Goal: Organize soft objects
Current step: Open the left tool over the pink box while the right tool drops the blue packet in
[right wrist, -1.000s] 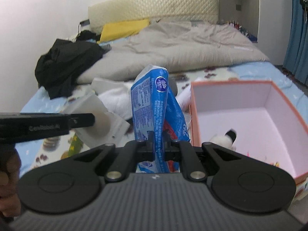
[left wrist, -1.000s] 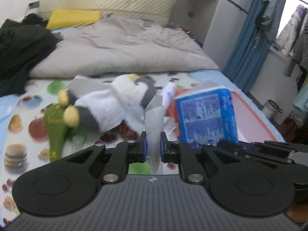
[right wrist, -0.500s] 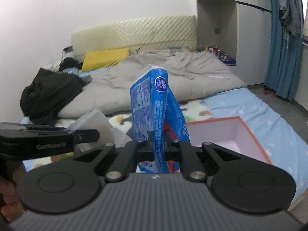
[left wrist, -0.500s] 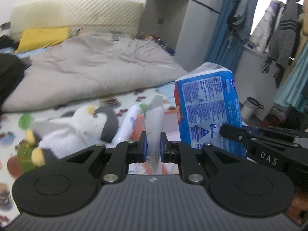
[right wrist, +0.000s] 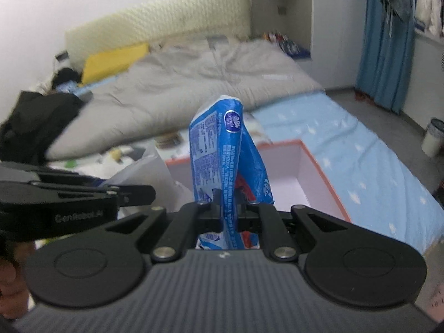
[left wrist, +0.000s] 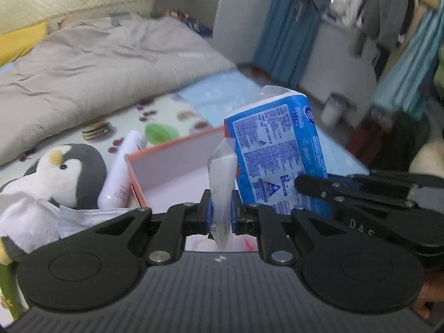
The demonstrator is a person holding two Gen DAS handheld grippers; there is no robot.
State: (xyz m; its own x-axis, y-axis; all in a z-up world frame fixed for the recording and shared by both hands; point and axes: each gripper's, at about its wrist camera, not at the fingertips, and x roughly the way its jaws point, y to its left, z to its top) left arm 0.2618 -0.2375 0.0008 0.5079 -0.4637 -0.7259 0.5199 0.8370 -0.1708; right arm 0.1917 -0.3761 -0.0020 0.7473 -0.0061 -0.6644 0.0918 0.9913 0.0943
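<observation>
Your left gripper (left wrist: 221, 213) is clamped on a thin clear plastic pouch (left wrist: 220, 172) that stands up from the jaws toward twelve o'clock. Your right gripper (right wrist: 228, 210) is pinched tight on the lower end of a blue tissue pack (right wrist: 222, 161), whose long axis also rises toward twelve o'clock. In the left wrist view that same pack sits at about two o'clock, just beside the pouch. The pink open box (left wrist: 177, 166) lies directly beyond and below both loads: at twelve o'clock from your left gripper, and at one o'clock from your right, where its far wall and orange rim (right wrist: 322, 166) show. The right load looks nearer the box's open middle. A plush penguin (left wrist: 69, 172) lies on the bed at nine to ten o'clock of the left gripper, with a white tube (left wrist: 122, 172) leaning between it and the box wall. Nothing seems to block the drop; the two grippers are close together, so lower them one at a time.
</observation>
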